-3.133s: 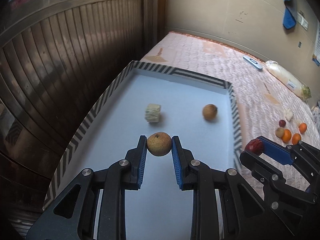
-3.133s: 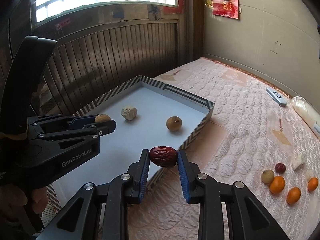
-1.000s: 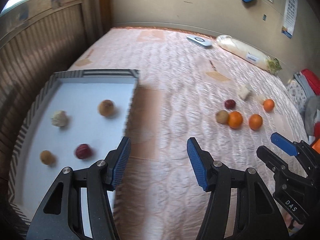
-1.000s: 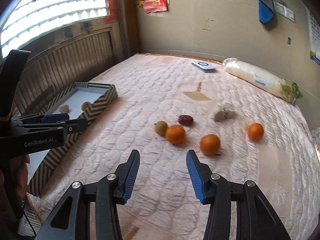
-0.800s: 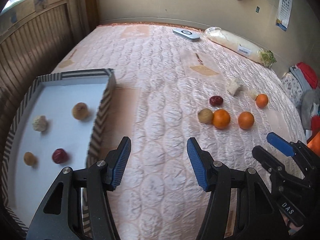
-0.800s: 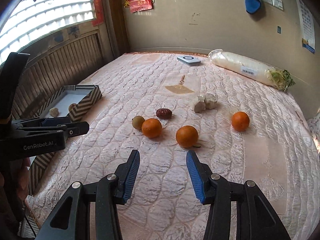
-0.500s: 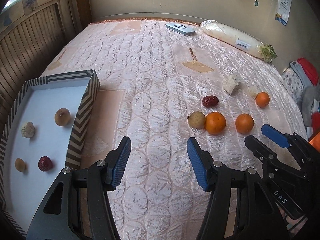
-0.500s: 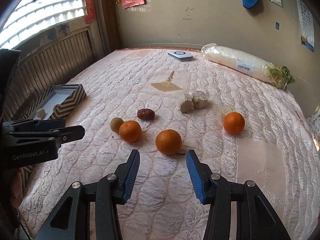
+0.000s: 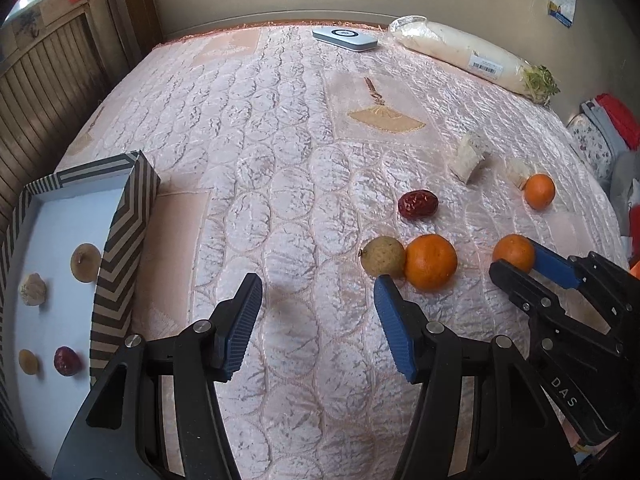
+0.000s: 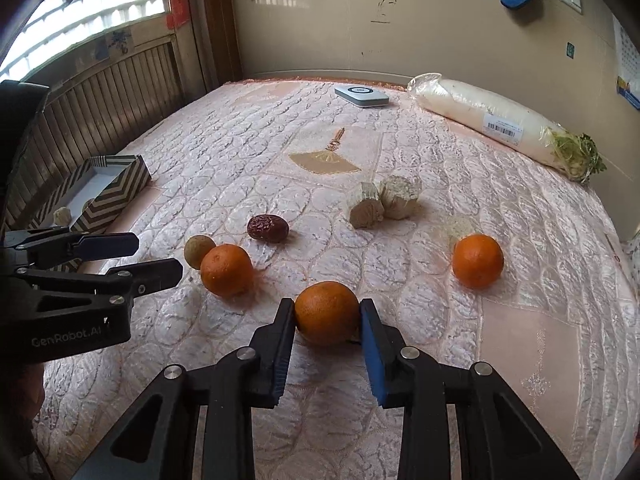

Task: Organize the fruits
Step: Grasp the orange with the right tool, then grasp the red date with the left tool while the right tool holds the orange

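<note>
Fruits: loose on the quilted bed [image 9: 280, 140]; some already in striped tray [image 9: 124, 236] at far left.
Tray, left wrist view only: inside shows brown round fruit [image 9: 85, 263], pale lump [image 9: 33, 289], small tan fruit [image 9: 28, 361], red date [image 9: 66, 360]. Right wrist view sees mostly its outer wall.
Left gripper [image 9: 316, 320]: jaws wide, nothing between; tan fruit [image 9: 382, 256] just past its right fingertip, touching an orange [image 9: 431, 262].
Loose date [image 10: 267, 228]: beyond that pair.
Right gripper [image 10: 327, 314]: fingers either side of middle orange [image 10: 327, 313], at or nearly touching; orange sits on bed, can't tell if gripped.
Third orange [image 10: 477, 261]: further right, apart.
Right view only: two pale chunks [image 10: 384, 200] side by side.
Writing: "GenRobot.AI" on left gripper body, "DAS" on right; barcode label on wrapped radish [image 10: 500, 124].
</note>
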